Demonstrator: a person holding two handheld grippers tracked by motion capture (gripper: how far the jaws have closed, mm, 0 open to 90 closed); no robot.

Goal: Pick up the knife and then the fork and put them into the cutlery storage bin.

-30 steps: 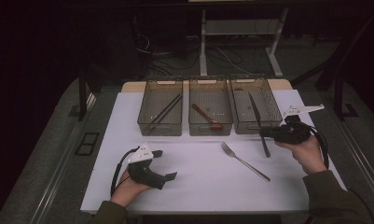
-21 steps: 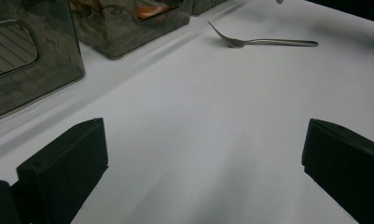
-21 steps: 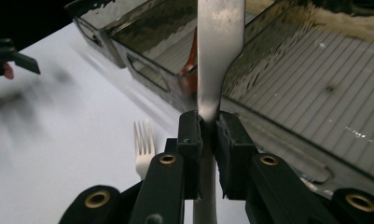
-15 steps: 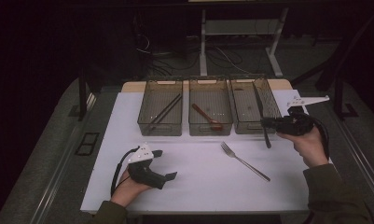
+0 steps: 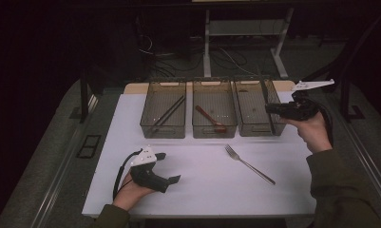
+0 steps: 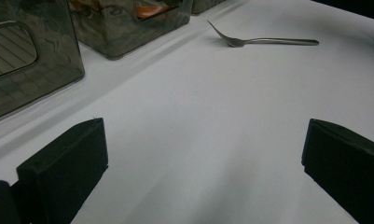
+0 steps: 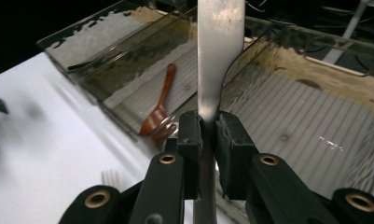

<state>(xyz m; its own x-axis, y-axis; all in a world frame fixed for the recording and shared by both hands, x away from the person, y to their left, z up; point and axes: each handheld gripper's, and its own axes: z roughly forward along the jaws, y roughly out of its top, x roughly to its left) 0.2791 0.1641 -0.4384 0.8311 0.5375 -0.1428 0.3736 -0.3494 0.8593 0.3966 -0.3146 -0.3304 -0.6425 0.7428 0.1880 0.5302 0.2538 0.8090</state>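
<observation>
The right gripper [image 7: 208, 135] clamps its pads on the knife [image 7: 218, 51], blade hanging above the right-hand bin [image 5: 254, 124] for sorting; the left gripper [image 6: 201, 154] rests idle, jaws apart, fork [image 6: 264, 41] ahead.

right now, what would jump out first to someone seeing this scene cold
The right gripper, lifted over the right-hand bin, is clamped on a knife that stands between its jaws. Three dark see-through bins line the table's far side, the middle bin holding a wooden spoon. A fork lies alone on the white top, and the left gripper rests open near the front edge.
</observation>
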